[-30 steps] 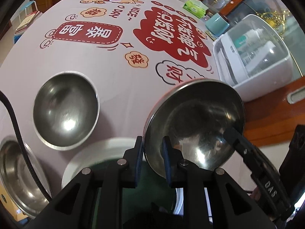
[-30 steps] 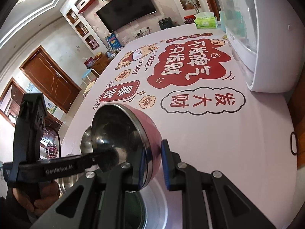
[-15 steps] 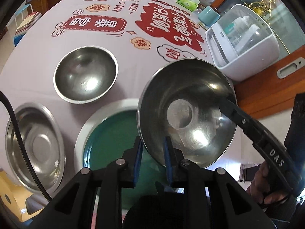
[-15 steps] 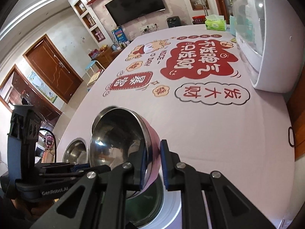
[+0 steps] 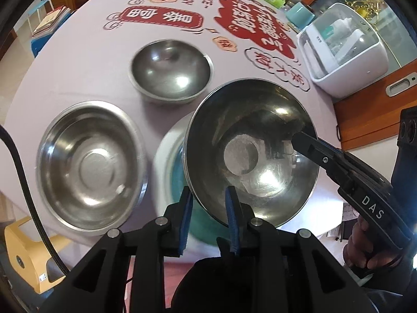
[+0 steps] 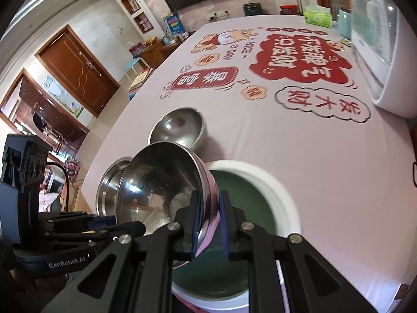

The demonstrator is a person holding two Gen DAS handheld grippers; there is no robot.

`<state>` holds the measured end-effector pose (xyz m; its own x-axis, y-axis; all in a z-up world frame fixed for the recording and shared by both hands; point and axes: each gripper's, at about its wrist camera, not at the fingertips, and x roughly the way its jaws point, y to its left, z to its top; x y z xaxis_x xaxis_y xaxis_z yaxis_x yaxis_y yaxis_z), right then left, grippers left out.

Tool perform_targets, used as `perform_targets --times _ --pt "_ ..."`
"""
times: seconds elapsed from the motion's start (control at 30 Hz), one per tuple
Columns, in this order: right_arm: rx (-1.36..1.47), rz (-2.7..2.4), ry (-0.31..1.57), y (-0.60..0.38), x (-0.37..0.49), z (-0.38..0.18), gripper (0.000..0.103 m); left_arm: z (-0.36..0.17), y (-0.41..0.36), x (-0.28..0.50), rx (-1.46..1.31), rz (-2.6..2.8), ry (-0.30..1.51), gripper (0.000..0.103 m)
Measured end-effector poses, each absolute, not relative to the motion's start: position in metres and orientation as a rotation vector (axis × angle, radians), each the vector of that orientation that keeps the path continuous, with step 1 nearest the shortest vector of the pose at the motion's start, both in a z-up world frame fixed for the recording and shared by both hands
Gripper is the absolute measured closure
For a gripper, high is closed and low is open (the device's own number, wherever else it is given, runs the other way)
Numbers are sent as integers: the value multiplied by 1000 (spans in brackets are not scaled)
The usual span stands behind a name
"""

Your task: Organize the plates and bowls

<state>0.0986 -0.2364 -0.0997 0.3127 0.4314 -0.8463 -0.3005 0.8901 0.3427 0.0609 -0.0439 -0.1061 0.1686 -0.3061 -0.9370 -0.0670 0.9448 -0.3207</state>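
A steel bowl with a pink outside [image 5: 250, 151] [image 6: 161, 190] hangs in the air, tilted, above a white-rimmed green plate [image 5: 169, 156] [image 6: 260, 182]. My left gripper [image 5: 208, 206] is shut on its near rim. My right gripper [image 6: 209, 224] is shut on the opposite rim; its finger reaches in from the right in the left wrist view [image 5: 312, 148]. A second steel bowl [image 5: 170, 70] [image 6: 179, 127] sits on the table beyond. A shallow steel plate [image 5: 90, 164] [image 6: 109, 182] lies at the left.
The table [image 5: 86, 60] wears a pink cloth with red prints. A white domed appliance [image 5: 341, 49] [image 6: 383, 52] stands at the right edge. A green tissue box [image 6: 318, 17] sits far back. A yellow stool [image 5: 26, 250] stands below the table's left edge.
Both grippers have lifted and drawn back with the bowl, so more of the table shows. The steel plate and second bowl now appear farther in.
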Motion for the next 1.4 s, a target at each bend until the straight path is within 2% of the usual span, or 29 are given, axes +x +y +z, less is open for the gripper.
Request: perform_targets --times 0.7,1.4 --pt "113 596 1201 -124 79 -106 86 -91 65 26 -292 -73 1393 78" --pt "172 475 1261 -69 65 -130 86 -119 117 36 -216 -179 1499 74"
